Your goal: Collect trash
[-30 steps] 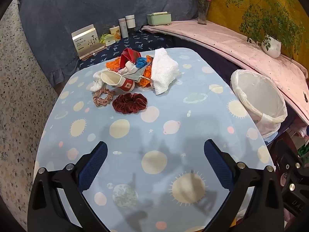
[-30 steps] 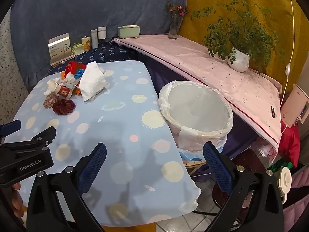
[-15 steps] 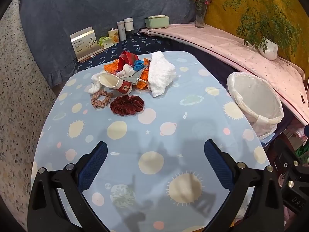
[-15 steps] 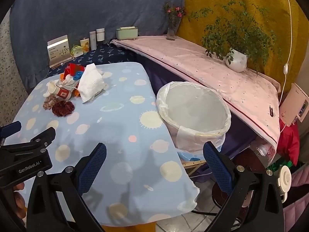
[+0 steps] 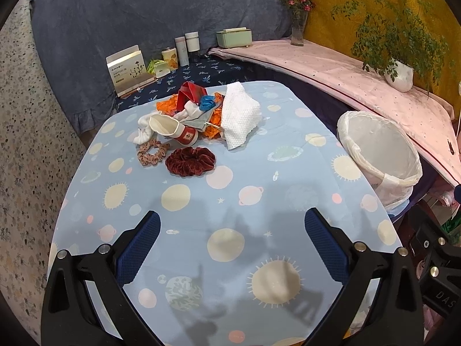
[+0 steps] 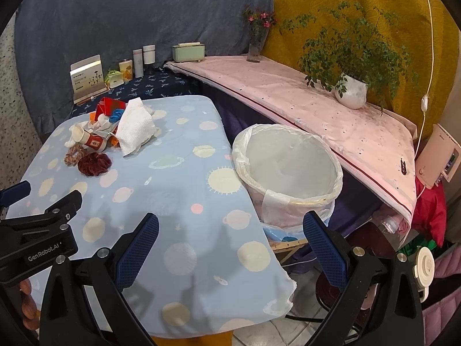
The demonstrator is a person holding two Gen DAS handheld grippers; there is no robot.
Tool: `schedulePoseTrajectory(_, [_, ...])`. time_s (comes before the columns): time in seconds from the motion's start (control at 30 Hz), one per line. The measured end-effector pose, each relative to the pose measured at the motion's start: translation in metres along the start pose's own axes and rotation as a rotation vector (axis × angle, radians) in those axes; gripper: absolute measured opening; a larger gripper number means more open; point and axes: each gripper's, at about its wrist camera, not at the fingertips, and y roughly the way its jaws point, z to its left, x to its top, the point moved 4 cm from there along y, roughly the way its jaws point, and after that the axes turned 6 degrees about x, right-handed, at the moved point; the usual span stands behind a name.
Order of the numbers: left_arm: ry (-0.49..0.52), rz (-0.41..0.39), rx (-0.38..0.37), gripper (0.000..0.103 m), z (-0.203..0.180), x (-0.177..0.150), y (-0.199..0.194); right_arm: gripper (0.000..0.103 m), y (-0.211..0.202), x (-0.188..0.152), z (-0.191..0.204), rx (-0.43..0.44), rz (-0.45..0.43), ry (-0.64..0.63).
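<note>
A pile of trash lies at the far end of the table: a white paper towel (image 5: 240,118) (image 6: 135,127), a tipped paper cup with a red base (image 5: 173,129) (image 6: 89,141), orange wrappers (image 5: 168,105), a red carton (image 5: 190,93) and a blue scrap (image 5: 208,102). A white-lined bin (image 5: 380,151) (image 6: 288,170) stands off the table's right edge. My left gripper (image 5: 232,245) is open and empty above the near table. My right gripper (image 6: 230,245) is open and empty over the table's near right corner.
A maroon scrunchie (image 5: 190,161) and a pink scrunchie (image 5: 152,152) lie before the pile. The table has a blue planet cloth (image 5: 230,201). Beyond it are a card stand (image 5: 128,70), tins, a green box (image 5: 234,37), a vase and a potted plant (image 6: 351,89) on a pink ledge.
Both grippers have drawn back and risen slightly, so the pile and bin look a little farther off. Jaws stay open. Nothing on the table has moved.
</note>
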Motion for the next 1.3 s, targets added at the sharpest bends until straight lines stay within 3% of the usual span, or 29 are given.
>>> schedulePoseTrajectory(1.3, [-0.006,-0.033,0.005,0.096,0.0035,0.0005,-0.0034,0.096,-0.0044,0.0042,-0.0009,-0.014,-0.016,-0.003])
